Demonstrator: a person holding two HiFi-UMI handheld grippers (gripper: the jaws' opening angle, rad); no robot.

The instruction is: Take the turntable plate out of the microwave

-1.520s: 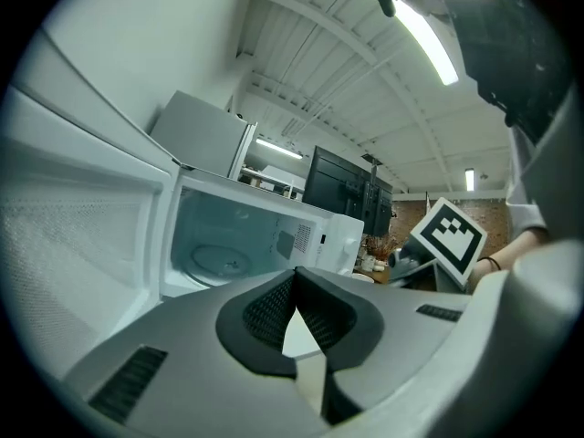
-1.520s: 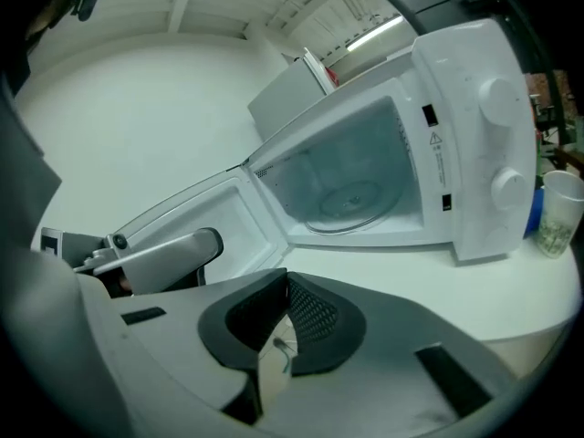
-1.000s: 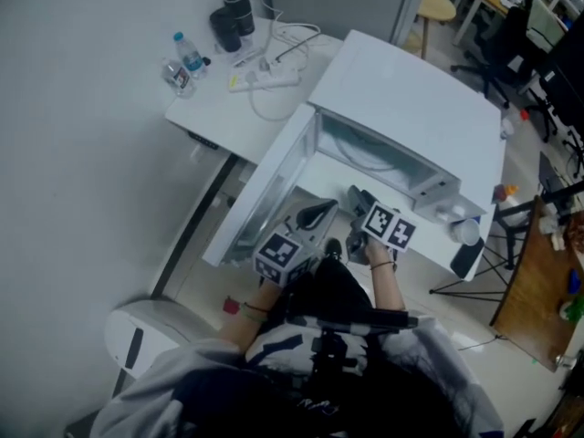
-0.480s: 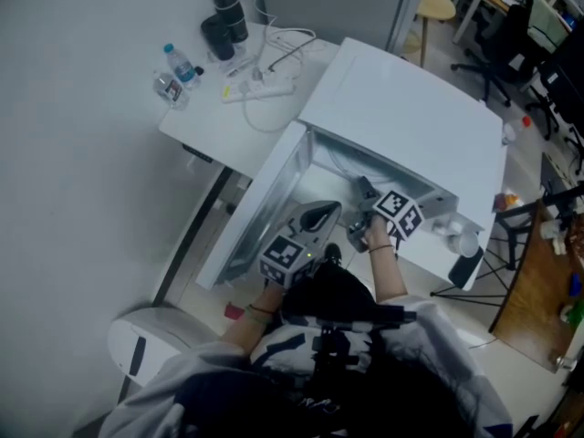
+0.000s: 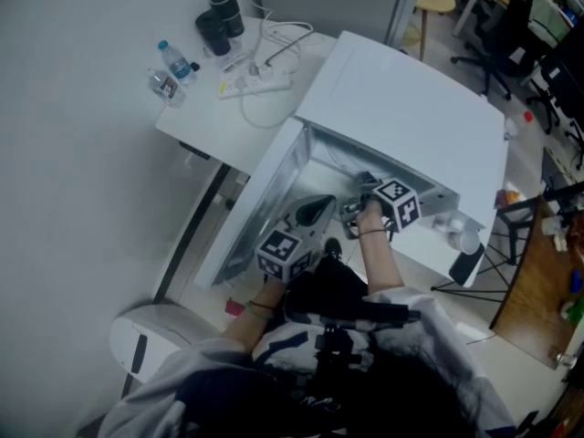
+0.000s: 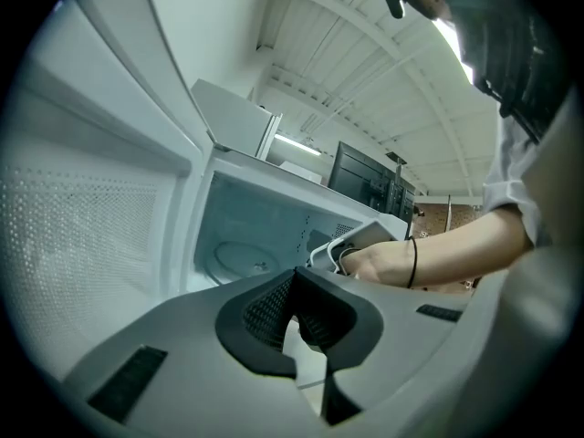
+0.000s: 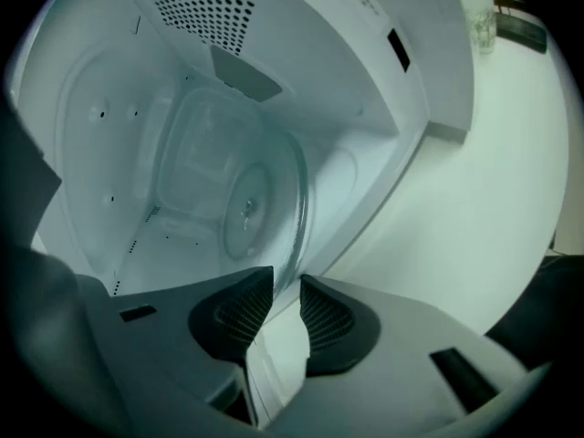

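Between closing right tool (image 7: 279, 288) jaws: plate (image 7: 260, 199)

The round, clear glass turntable plate (image 7: 260, 203) is lying flat inside the cavity of the white microwave (image 5: 411, 99), which is standing on the white table (image 5: 205, 121) with its door (image 5: 260, 194) hanging wide open.

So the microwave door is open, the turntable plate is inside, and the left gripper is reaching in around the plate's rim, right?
One slip: it is the right gripper, not the left. The right gripper view shows the rim of the turntable plate between its closing jaws, inside the open microwave. The left gripper is shut on nothing, outside the cavity.
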